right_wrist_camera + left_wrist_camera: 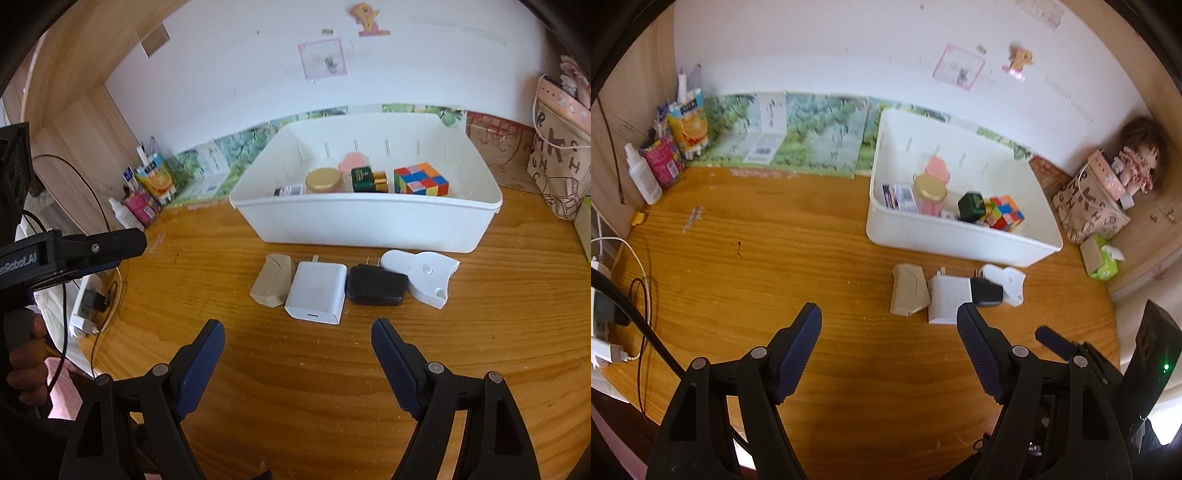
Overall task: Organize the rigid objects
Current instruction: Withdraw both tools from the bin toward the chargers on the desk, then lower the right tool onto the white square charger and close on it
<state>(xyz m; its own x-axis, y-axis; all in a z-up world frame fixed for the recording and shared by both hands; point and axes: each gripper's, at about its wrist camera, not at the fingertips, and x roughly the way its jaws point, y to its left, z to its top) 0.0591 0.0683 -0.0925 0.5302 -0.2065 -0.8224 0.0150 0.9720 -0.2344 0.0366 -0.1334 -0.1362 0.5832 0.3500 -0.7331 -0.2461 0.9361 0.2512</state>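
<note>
Nearest the cameras, both tools hang over bare wood with nothing in them. The right tool [297,341] has its jaws spread wide, with only the bench [332,387] showing between the ribbed blue pads; the left tool [890,326] is spread just as wide and is likewise empty.

Just beyond the right tool's tips lies a row of four loose items, side by side and touching or nearly so: a beige block [272,280], a white charger [317,292], a black adapter [376,285] and, at the right end, a white plastic piece [424,275] whose purpose is hard to read from either view. These appear to be what is left to put away.

Behind the row stands the white bin [362,221], close to the wall. It already holds a gold-lidded jar [324,180], a dark green box [362,179], a colour cube [421,180], a small printed carton [290,191] and something pink [354,160] at the back.

Judged from that, the sorting is about half done: five things are binned and four remain on the bench, none yet gripped. The white charger lies most nearly in line with the right tool.
</note>
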